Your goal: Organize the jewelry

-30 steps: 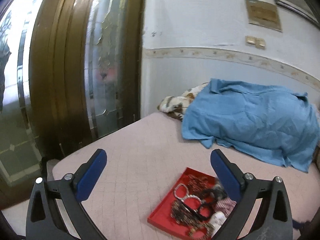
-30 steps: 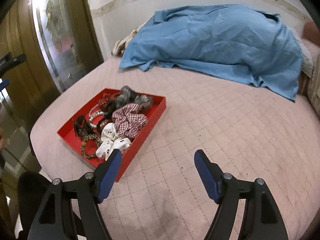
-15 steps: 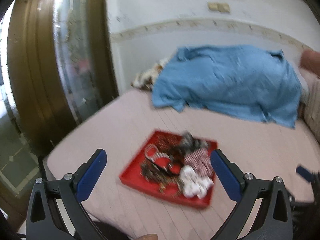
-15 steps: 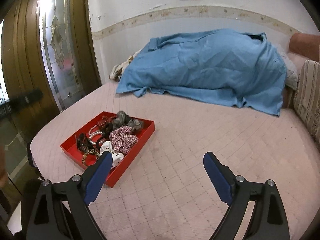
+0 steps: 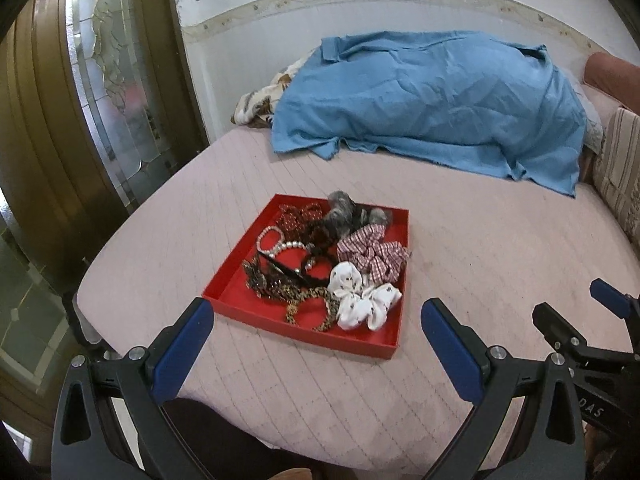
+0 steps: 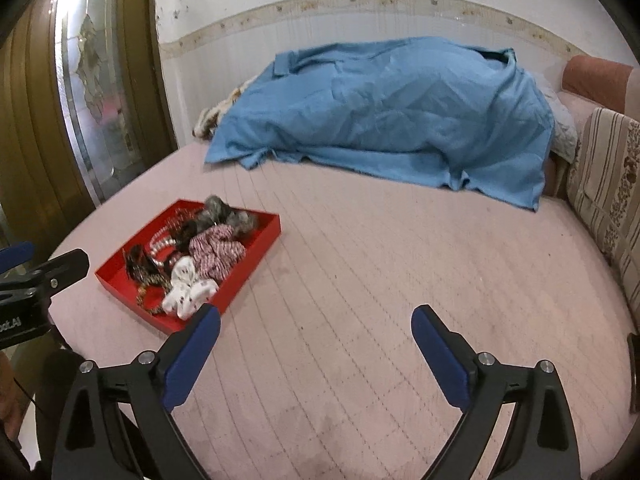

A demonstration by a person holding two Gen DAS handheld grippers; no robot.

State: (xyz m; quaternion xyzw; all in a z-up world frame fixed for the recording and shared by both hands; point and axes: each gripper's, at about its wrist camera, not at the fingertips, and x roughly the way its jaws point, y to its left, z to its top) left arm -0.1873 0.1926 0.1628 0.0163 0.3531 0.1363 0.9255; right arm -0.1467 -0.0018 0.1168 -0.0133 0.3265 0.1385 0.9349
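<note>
A red tray (image 5: 236,280) lies on the pink quilted bed; it also shows in the right wrist view (image 6: 116,280). It holds a tangle of jewelry and hair ties: a pearl bracelet (image 5: 280,245), a white scrunchie (image 5: 360,296), a red checked scrunchie (image 5: 372,254), a leopard bangle (image 5: 316,308) and dark furry pieces (image 5: 340,212). My left gripper (image 5: 316,332) is open and empty, just in front of the tray's near edge. My right gripper (image 6: 316,340) is open and empty, over bare bed to the right of the tray.
A blue sheet (image 5: 432,96) covers a heap at the back of the bed. A striped cushion (image 6: 608,200) stands at the right. A brown door with patterned glass (image 5: 112,80) is on the left. The bed edge drops off near the left gripper.
The left view has swung right and down, bringing the tray to the middle in front of the fingers. The right gripper has drawn back a little from the tray. Both stay open.
</note>
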